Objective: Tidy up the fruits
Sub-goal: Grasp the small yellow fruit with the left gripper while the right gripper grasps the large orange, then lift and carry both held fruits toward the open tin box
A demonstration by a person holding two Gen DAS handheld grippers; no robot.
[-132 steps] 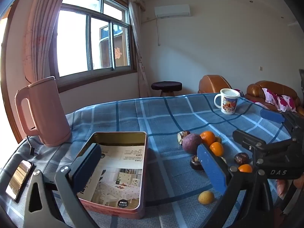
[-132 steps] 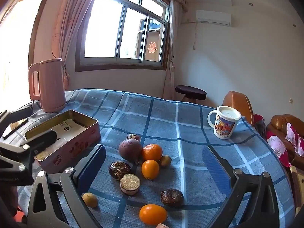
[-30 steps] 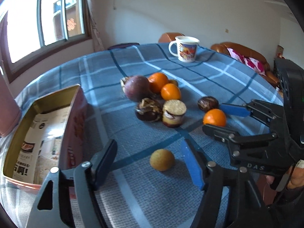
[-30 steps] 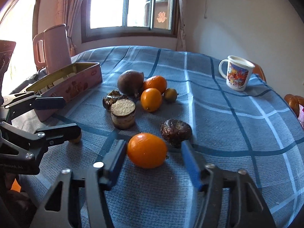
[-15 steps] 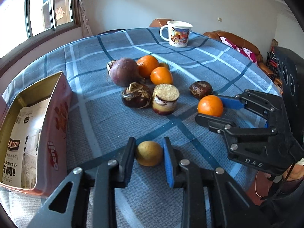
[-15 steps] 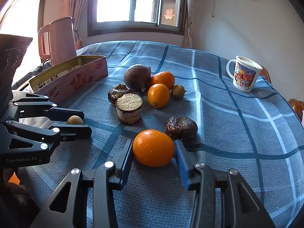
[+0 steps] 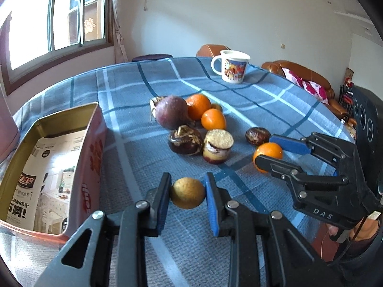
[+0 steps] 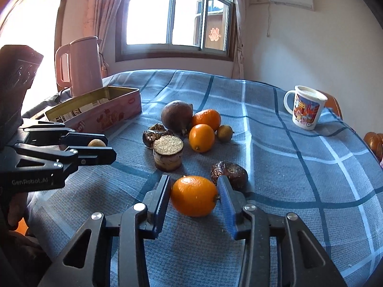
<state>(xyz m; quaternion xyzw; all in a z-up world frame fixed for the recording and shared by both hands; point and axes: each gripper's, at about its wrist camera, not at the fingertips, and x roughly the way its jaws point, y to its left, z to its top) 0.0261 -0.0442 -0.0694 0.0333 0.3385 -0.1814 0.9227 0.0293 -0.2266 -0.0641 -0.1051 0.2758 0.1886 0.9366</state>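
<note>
My left gripper [image 7: 188, 192] is shut on a small round tan fruit [image 7: 188, 193], just above the blue checked cloth; it also shows in the right wrist view [image 8: 96, 142]. My right gripper [image 8: 194, 196] is shut on an orange [image 8: 194, 195], seen in the left wrist view [image 7: 267, 152] too. An open pink tin [image 7: 51, 153] lined with printed paper lies to the left. Ahead lie a purple fruit [image 7: 171, 112], two oranges [image 7: 198, 106], dark wrinkled fruits [image 7: 185, 140] and a cut fruit [image 7: 217, 146].
A picture mug [image 7: 231, 68] stands at the far side of the table. A pink kettle [image 8: 80, 65] stands behind the tin near the window. A small green-brown fruit [image 8: 224, 133] lies beside the oranges. Sofas [image 7: 308, 81] lie beyond the table's right edge.
Both grippers have closed fully on their fruits since a second ago. The left one has risen slightly with the tan fruit; the right one holds the orange by the wrinkled fruit.
</note>
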